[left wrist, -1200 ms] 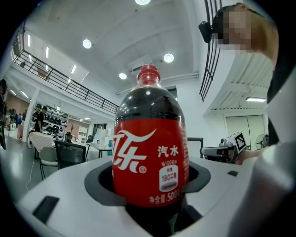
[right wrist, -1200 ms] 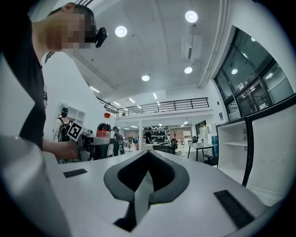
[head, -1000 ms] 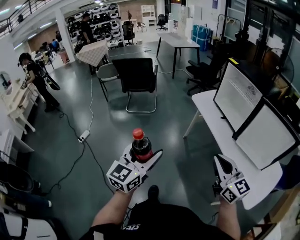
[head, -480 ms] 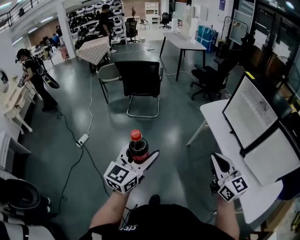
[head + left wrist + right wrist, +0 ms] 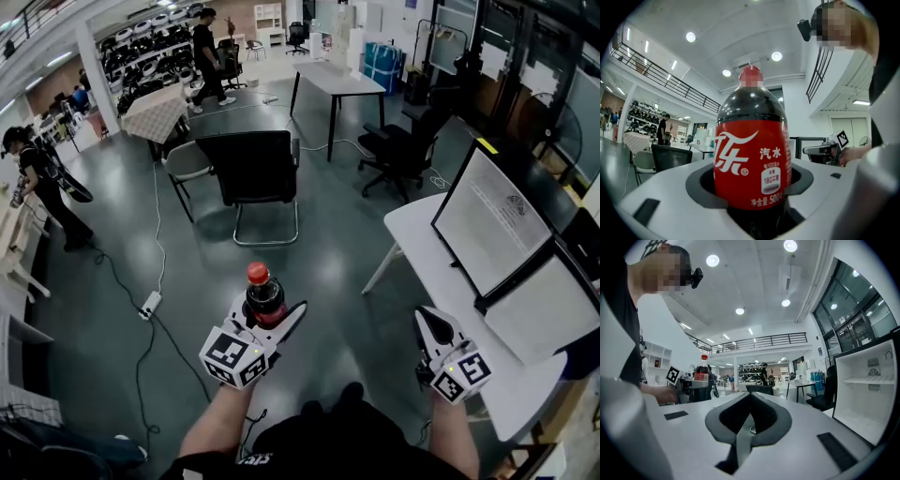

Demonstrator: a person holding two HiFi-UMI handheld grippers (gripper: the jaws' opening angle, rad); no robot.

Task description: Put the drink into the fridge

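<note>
A cola bottle with a red cap and red label stands upright between the jaws of my left gripper, which is shut on its lower body. The right gripper view also catches the bottle, at the far left. My right gripper hovers near the white table's edge, jaws closed together with nothing in them. The fridge, black-framed with a white inside and a shelf, stands open on the table to the right.
The white table carries the fridge at the right. Ahead on the grey floor are a black chair, a black office chair, a power strip with its cable and another table. People stand at the far left and back.
The head view has swung a little, so the chair and the fridge sit further left and nearer. Both grippers keep their pose, and the bottle stays in the left one.
</note>
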